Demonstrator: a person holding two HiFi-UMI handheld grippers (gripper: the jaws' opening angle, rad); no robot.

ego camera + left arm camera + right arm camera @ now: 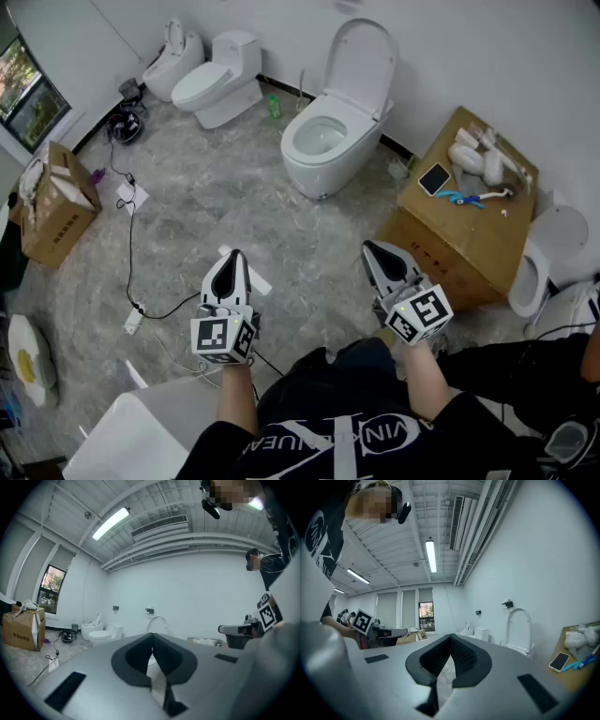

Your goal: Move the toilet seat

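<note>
light: bright, even, from ceiling tube (110,523) | shadows: soft | 2 gripper views: fisheye bend, dark corners

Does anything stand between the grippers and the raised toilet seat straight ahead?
Nothing visible does. Only bare floor lies between the shut, empty left gripper and right gripper and the toilet seat. The cardboard box stands off to the right, and the cable lies off to the left.

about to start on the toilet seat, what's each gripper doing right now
Left gripper: closed, holding nothing.
Right gripper: closed, holding nothing.
</note>
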